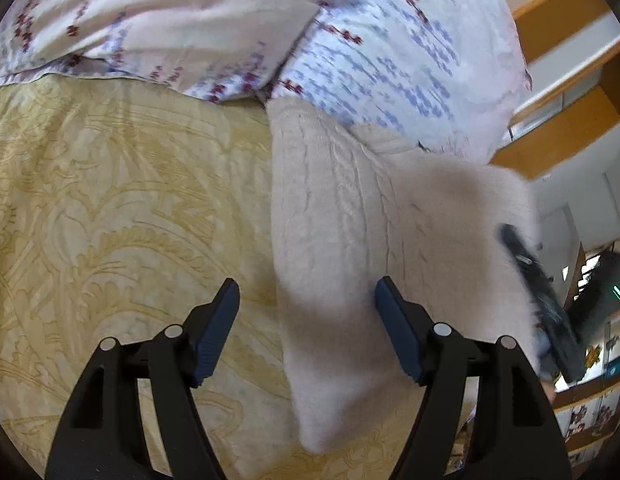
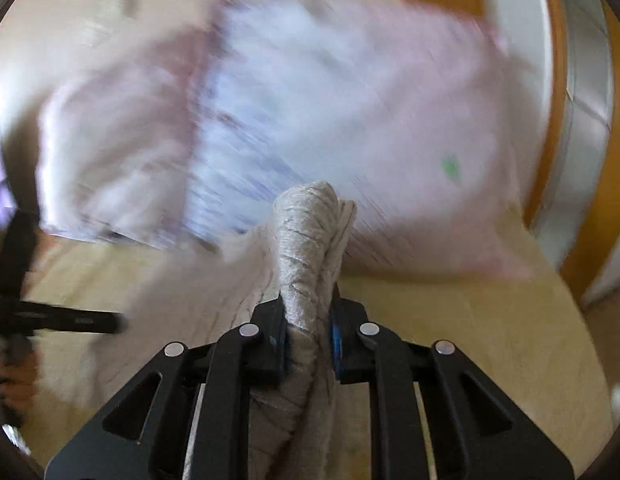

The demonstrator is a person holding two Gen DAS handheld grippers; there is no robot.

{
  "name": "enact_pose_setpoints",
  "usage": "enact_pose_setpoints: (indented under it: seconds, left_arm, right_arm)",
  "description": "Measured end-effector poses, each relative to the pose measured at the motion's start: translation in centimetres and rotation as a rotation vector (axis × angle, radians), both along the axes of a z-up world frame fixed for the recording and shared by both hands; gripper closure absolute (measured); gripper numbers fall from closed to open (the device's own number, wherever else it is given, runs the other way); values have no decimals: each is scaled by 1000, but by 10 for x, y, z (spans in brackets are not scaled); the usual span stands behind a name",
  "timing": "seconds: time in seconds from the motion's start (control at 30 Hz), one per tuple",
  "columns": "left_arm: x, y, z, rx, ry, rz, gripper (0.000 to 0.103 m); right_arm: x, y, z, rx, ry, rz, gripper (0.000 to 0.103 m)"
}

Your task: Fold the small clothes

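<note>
A cream cable-knit garment point(image 1: 350, 216) lies on the yellow patterned bedspread point(image 1: 109, 200), its right side lifted. My left gripper point(image 1: 307, 292) is open above the garment's left edge and holds nothing. My right gripper point(image 2: 307, 312) is shut on a bunched fold of the same knit garment point(image 2: 305, 240), which sticks up between the fingers. The right gripper also shows in the left wrist view point(image 1: 546, 304) at the garment's right edge. The left gripper shows in the right wrist view point(image 2: 69, 320) at far left, blurred.
Floral pillows point(image 1: 390, 40) lie at the head of the bed, just beyond the garment; they are blurred in the right wrist view point(image 2: 310, 100). A wooden headboard and shelves point(image 1: 570, 80) stand to the right.
</note>
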State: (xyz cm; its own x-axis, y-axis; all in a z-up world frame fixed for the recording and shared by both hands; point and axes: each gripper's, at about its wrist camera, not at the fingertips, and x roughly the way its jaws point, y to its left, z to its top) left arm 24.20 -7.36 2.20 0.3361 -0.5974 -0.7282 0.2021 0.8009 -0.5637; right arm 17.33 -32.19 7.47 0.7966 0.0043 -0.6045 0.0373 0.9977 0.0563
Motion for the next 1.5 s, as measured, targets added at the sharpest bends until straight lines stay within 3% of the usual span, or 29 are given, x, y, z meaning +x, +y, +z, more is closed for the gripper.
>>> enact_pose_setpoints:
  seconds: [0.07, 0.13, 0.2, 0.37, 0.47, 0.67, 0.83, 0.9, 0.93, 1.0, 1.07, 1.17, 1.27, 1.5]
  left_arm:
    - [-3, -6, 0, 5, 0, -22, 32]
    - [-6, -9, 1, 7, -7, -32, 32]
    - [-9, -8, 3, 8, -16, -38, 32]
    - [-25, 4, 9, -24, -32, -62, 33]
    - [-39, 11, 11, -32, -43, -97, 33]
    - [-61, 16, 3, -32, -19, -122, 33]
    - [-72, 8, -6, 0, 2, -121, 34]
    - [-76, 7, -7, 15, -12, -118, 34]
    - [-76, 6, -7, 20, -18, -118, 39]
    - [-76, 4, -8, 10, -14, -128, 50]
    - [-75, 3, -9, -16, -6, -141, 71]
    - [-78, 0, -9, -28, -19, -175, 83]
    - [-80, -1, -7, -16, -39, -188, 87]
    - [-82, -3, -8, 25, -69, -210, 89]
  right_arm:
    - [17, -25, -33, 85, 127, -67, 87]
    - [23, -46, -53, 223, 175, -100, 86]
    - [23, -59, -55, 323, 180, -106, 85]
    - [-6, -79, -39, 422, 154, -147, 62]
    - [-42, -86, -27, 516, 92, -101, 61]
    - [-93, -64, -17, 483, 84, -18, 61]
    - [-92, -42, -35, 383, 139, -35, 61]
    - [-91, -43, -42, 404, 144, -35, 80]
    - [-91, -42, -43, 406, 141, -30, 89]
    - [-96, -41, -37, 379, 103, -43, 90]
    - [-104, -43, -21, 370, 25, -62, 91]
    - [-114, -48, -6, 337, -38, -97, 93]
    - [-113, -51, -14, 276, 0, -146, 94]
    - [-108, -53, -57, 338, 154, -166, 94]
